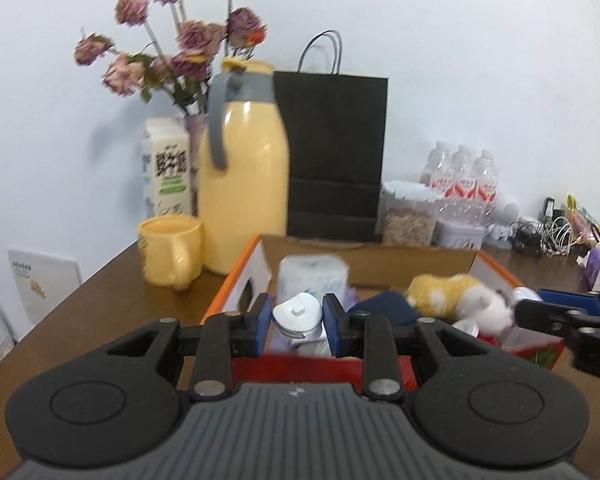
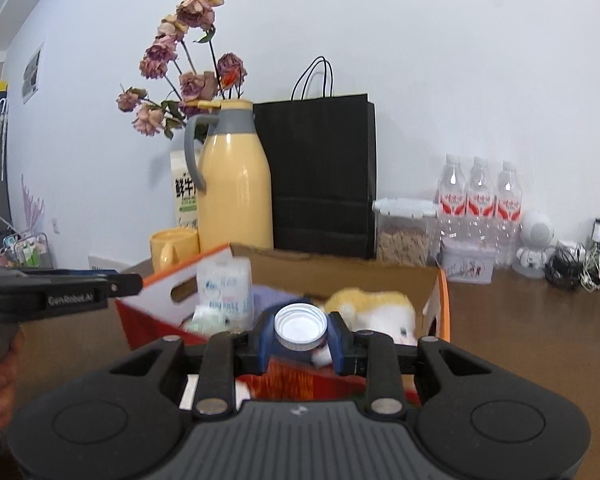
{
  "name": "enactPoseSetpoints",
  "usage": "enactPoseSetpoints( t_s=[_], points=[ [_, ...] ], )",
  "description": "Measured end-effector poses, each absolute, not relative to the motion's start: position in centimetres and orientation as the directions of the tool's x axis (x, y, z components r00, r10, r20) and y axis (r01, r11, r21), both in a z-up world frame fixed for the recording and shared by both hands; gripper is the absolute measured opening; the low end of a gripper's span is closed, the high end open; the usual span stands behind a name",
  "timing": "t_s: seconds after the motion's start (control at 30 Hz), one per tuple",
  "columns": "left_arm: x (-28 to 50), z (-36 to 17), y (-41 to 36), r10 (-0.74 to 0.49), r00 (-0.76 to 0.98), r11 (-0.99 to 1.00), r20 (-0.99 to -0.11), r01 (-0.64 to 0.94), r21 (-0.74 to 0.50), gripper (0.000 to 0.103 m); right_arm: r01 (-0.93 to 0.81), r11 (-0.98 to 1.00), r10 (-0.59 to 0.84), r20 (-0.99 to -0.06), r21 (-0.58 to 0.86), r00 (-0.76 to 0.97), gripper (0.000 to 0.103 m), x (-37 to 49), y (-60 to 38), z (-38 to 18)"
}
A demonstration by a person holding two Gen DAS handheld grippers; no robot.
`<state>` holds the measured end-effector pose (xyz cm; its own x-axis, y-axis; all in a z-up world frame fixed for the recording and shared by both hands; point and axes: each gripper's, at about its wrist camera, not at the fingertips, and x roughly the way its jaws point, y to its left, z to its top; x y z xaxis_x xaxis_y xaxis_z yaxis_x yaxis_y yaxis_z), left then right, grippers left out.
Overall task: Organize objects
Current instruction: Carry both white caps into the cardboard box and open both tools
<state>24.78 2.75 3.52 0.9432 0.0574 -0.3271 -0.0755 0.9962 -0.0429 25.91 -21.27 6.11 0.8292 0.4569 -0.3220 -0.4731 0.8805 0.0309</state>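
My left gripper [image 1: 296,320] had its jaws closed on a white lidded container [image 1: 298,314] at centre frame, over the cardboard box [image 1: 364,266] on the table [image 1: 100,300]. My right gripper [image 2: 302,334] clamped a jar with a silver metal lid [image 2: 301,327] above the same box, where a tissue pack [image 2: 225,284] and plush toy [image 2: 374,308] lay. A yellow thermos [image 2: 236,184] stood behind.

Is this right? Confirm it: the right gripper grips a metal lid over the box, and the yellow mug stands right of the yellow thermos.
One error: the yellow mug stands left of the yellow thermos, as the right wrist view shows. The right gripper does grip the metal lid over the box.
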Motion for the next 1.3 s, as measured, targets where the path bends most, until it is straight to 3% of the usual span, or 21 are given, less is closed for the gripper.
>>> enactPoseSetpoints(
  t_s=[0.27,0.37,0.73,0.8,0.87,0.9,0.93,0.97,1.3],
  points=[
    [30.2,4.4,0.8,0.084,0.951,0.99,-0.297,-0.115,-0.087,0.028,-0.408,0.911,0.405,-0.302,0.056,0.863,0.027,31.6,-18.8,6.5],
    [31.9,3.5,0.6,0.107,0.938,0.986,-0.331,-0.142,-0.083,0.028,-0.377,0.924,0.376,-0.319,0.06,0.87,0.027,32.8,-18.5,5.5],
    [31.5,2.1,1.2,0.126,0.932,0.986,-0.34,-0.155,-0.058,0.031,-0.391,0.918,0.386,-0.37,0.064,0.845,0.028,32.4,-18.8,4.1],
    [31.0,2.1,1.3,0.124,0.939,0.986,-0.322,-0.154,-0.067,0.053,-0.387,0.92,0.382,-0.371,0.063,0.846,0.037,32.1,-18.9,4.1],
    [30.6,2.3,1.4,0.136,0.942,0.984,-0.306,-0.165,-0.071,0.095,-0.382,0.922,0.376,-0.373,0.06,0.848,0.076,31.8,-19.1,4.1],
    [30.5,2.4,1.4,0.147,0.944,0.982,-0.294,-0.175,-0.072,0.103,-0.375,0.925,0.37,-0.366,0.06,0.854,0.086,31.6,-19.2,4.1],
    [30.2,2.5,1.4,0.154,0.948,0.981,-0.277,-0.181,-0.075,0.103,-0.368,0.928,0.364,-0.358,0.059,0.86,0.1,31.4,-19.3,4.2],
    [30.1,2.6,1.5,0.155,0.95,0.98,-0.27,-0.182,-0.077,0.103,-0.362,0.93,0.359,-0.348,0.06,0.866,0.103,31.2,-19.4,4.2],
    [29.8,2.6,1.5,0.155,0.949,0.981,-0.275,-0.181,-0.073,0.103,-0.345,0.936,0.346,-0.343,0.066,0.873,0.103,30.8,-19.8,4.5]
  ],
)
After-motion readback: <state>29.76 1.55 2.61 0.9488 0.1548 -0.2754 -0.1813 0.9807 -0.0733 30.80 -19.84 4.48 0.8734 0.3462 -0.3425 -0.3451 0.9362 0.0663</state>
